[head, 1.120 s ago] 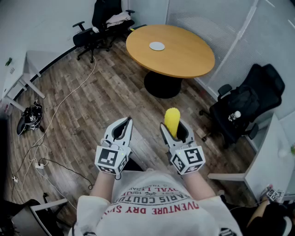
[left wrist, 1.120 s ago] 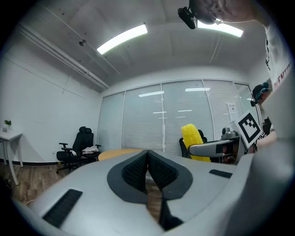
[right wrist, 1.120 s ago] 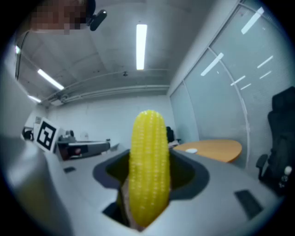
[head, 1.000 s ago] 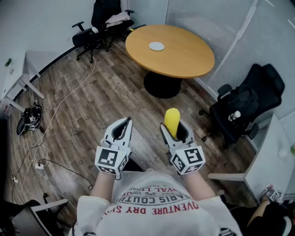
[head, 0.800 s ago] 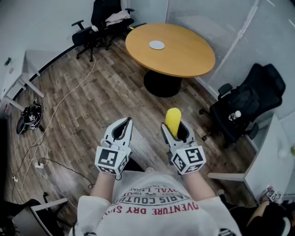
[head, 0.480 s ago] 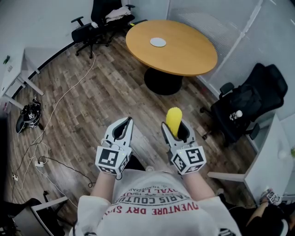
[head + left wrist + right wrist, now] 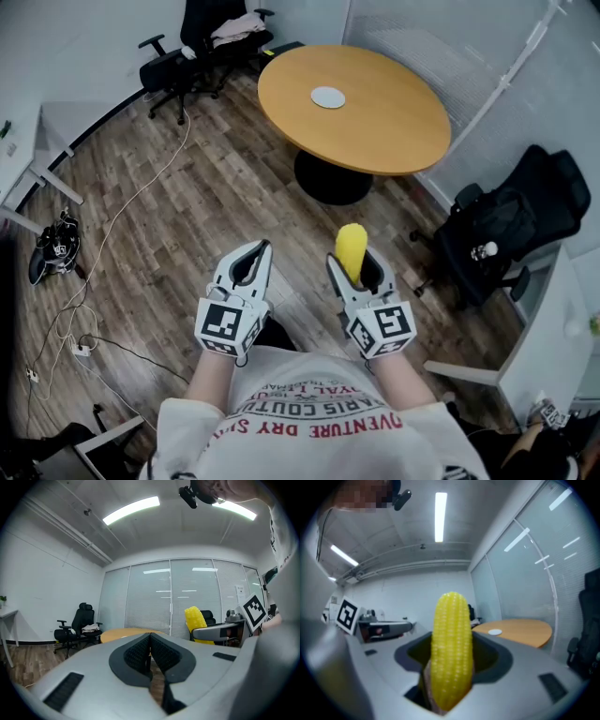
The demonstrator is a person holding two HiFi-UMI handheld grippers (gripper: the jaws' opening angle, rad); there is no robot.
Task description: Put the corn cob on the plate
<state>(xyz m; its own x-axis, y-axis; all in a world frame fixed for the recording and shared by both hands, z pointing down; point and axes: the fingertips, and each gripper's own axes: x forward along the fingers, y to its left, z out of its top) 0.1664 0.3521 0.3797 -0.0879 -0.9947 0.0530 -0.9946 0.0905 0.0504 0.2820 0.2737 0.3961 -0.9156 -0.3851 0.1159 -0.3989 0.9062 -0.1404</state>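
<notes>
1. Two grippers were held side by side in front of the person's chest in the head view. The left gripper [image 7: 253, 249] was at 9 o'clock of the right gripper [image 7: 354, 266], and the two were apart.
2. The left gripper's own view showed its ribbed pads pressed together with nothing between them [image 7: 150, 641].
3. The right gripper's jaws [image 7: 450, 665] were clamped on the lower part of the corn cob [image 7: 450, 644]. The cob stood upright, with its rounded yellow tip well beyond the jaws.
4. The corn cob [image 7: 351, 246] was therefore in the air over the wooden floor [image 7: 187, 206], not on any surface.
5. The plate [image 7: 328, 97], small and white, lay on the round wooden table [image 7: 394, 112] at 12 o'clock from the grippers, well apart from the cob. It sat toward the table's 10 o'clock side.
6. A black office chair [image 7: 511, 220] stood at 3 o'clock of the grippers. Another black chair [image 7: 202, 42], with clothing draped on it, stood at 11 o'clock near the wall.
7. Loose cables [image 7: 89, 281] trailed over the floor at 9 o'clock.
</notes>
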